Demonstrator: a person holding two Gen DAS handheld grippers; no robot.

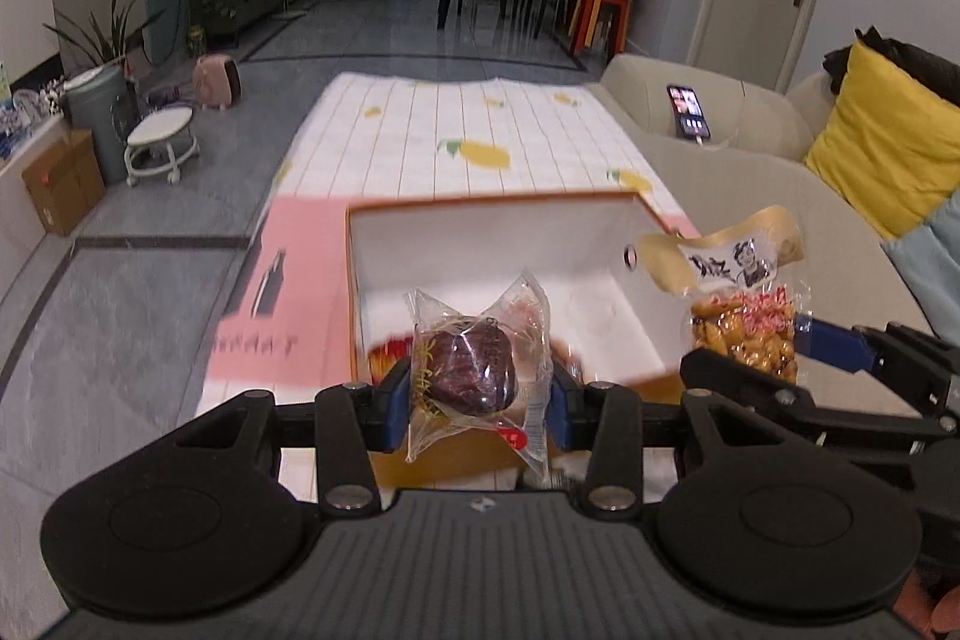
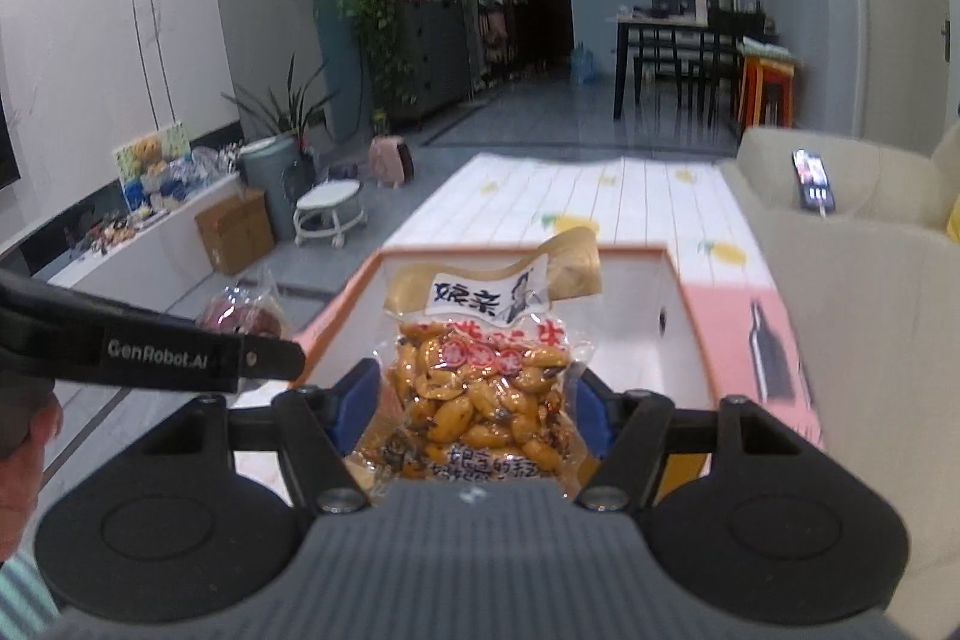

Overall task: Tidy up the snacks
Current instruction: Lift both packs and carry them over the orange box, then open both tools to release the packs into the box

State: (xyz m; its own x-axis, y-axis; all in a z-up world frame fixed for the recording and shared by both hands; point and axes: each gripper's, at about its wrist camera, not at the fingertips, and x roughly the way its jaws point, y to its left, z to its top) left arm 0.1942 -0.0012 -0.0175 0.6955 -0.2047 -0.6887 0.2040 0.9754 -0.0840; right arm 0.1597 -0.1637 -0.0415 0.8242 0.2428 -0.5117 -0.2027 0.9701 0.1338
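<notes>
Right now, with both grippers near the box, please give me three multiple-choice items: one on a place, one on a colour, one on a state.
1. What lies behind the left gripper?
A. open box
B. sofa cushion
C. stool

2. What colour is the inside of the open box?
A. black
B. white
C. green

3. How is the right gripper?
A. open, holding nothing
B. shut on the peanut packet
C. out of view

Answers:
1 A, the box opens just beyond the date packet.
2 B, its walls are white.
3 B, both fingers press the peanut packet.
</notes>
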